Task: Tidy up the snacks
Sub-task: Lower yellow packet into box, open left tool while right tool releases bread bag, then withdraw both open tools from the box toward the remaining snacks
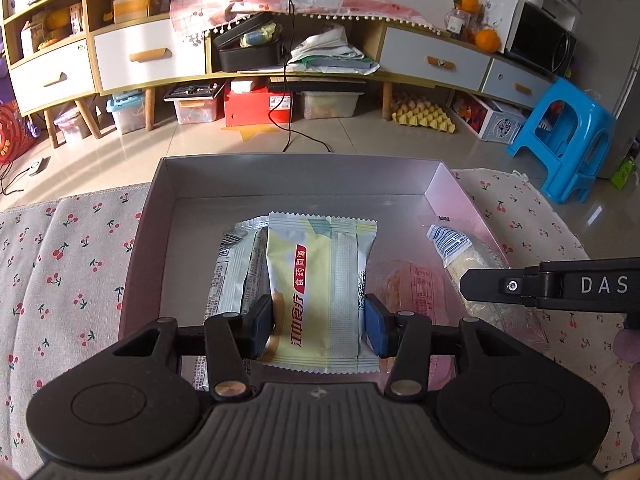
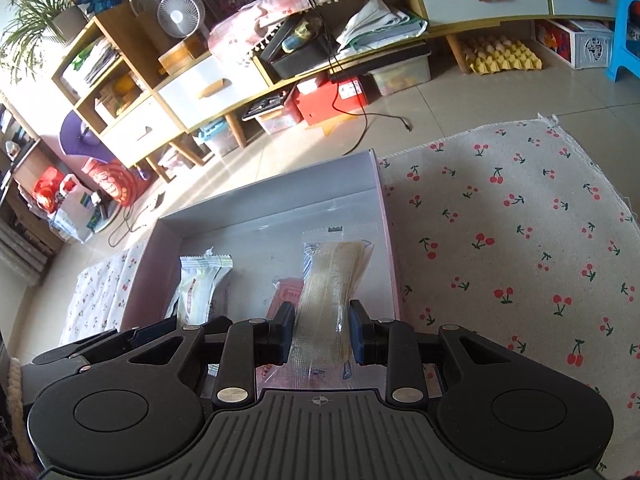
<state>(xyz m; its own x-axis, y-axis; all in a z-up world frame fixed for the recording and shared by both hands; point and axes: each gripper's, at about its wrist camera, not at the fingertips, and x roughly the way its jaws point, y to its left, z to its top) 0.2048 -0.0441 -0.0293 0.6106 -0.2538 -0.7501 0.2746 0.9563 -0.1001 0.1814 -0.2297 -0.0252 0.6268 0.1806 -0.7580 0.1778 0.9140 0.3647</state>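
A grey cardboard box (image 1: 192,188) sits on a cherry-print cloth (image 1: 72,248). My left gripper (image 1: 318,322) is shut on a yellow and white snack packet (image 1: 316,280) with red lettering, held over the box. A silver packet (image 1: 234,272) lies beneath it on the left, and a pink packet (image 1: 412,284) lies to the right. My right gripper (image 2: 320,332) is shut on a long clear-wrapped wafer snack (image 2: 330,284) over the right side of the box (image 2: 280,200); its finger also shows in the left wrist view (image 1: 500,286). The pink packet (image 2: 286,294) lies under the wafer snack.
The cherry-print cloth (image 2: 500,240) extends to the right of the box. Beyond the table are a tiled floor (image 1: 340,136), a long wooden cabinet (image 1: 152,60) with storage bins beneath, a black cable (image 1: 286,80) and a blue plastic stool (image 1: 564,136).
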